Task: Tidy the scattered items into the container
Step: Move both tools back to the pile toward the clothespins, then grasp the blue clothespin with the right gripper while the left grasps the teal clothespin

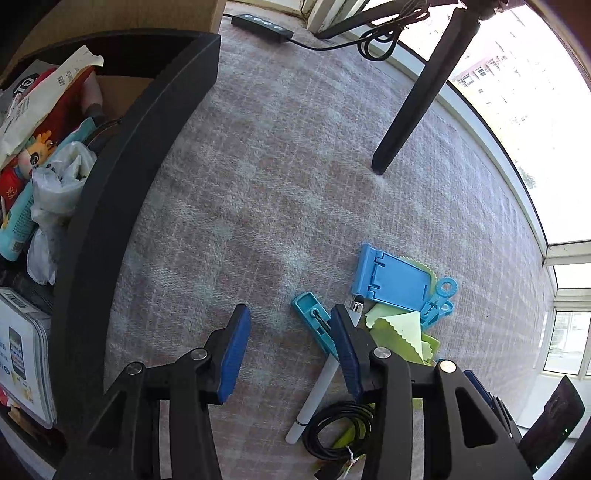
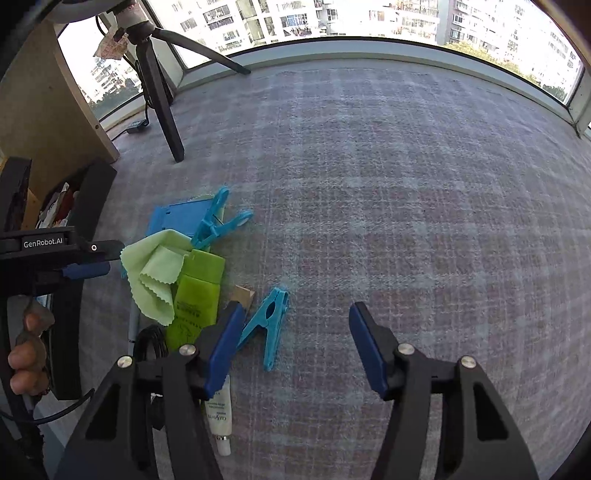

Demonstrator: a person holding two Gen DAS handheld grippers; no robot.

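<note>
The black container [image 1: 122, 192] stands at the left, full of bags and packets; its wall also shows in the right wrist view [image 2: 98, 184]. Scattered on the carpet lie a blue phone stand [image 1: 395, 277], a light green cloth [image 1: 399, 332], a teal clothespin [image 1: 314, 317], a white pen [image 1: 317, 391] and a coiled black cable [image 1: 332, 428]. My left gripper [image 1: 288, 332] is open and empty, just left of this pile. My right gripper [image 2: 295, 325] is open and empty above a teal clothespin [image 2: 269, 325]. Beside it lie a green tube [image 2: 195, 291], the cloth [image 2: 155, 273], another blue clothespin [image 2: 218, 221] and a white tube [image 2: 219, 413].
A black tripod leg [image 1: 417, 96] stands on the carpet beyond the pile, also in the right wrist view [image 2: 162, 103]. A power strip and cable [image 1: 262, 24] lie at the far edge. Windows run along the right [image 1: 517, 155]. A wooden panel [image 2: 48, 110] stands behind the container.
</note>
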